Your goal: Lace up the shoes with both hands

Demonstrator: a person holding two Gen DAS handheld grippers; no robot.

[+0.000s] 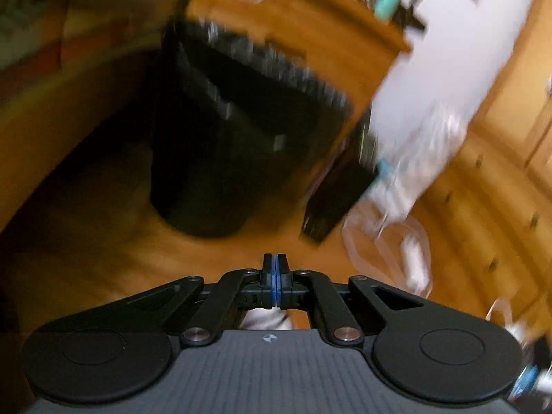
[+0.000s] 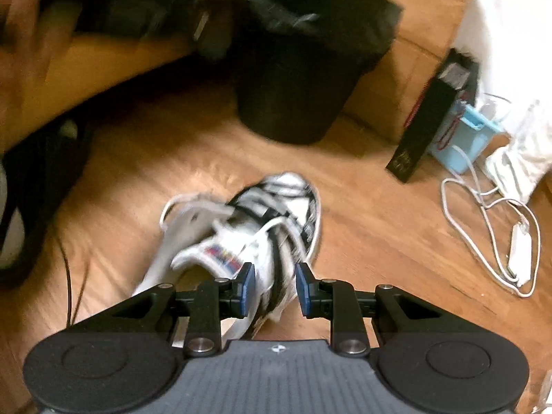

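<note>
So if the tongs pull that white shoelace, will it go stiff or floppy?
Probably floppy: the white shoelace lies in a loose curved loop beside the sneaker. It looks thin and light. The sneaker might slide on the smooth wooden floor when tugged.

No readable text anywhere. Small round two-tone emblem on grey housing of left gripper [image 1: 275,269], no letters; same mark on right gripper [image 2: 275,288] housing. Coloured red/blue patch on shoe [image 2: 262,220] tongue, prob. a brand label, too blurred to read. Faint pale print low on black box [image 2: 426,117], maybe a logo w/ letters, illegible. Red marks along its edge, unreadable too. Left view heavily motion-blurred: nothing legible on bin [image 1: 224,131] or white items.
</note>
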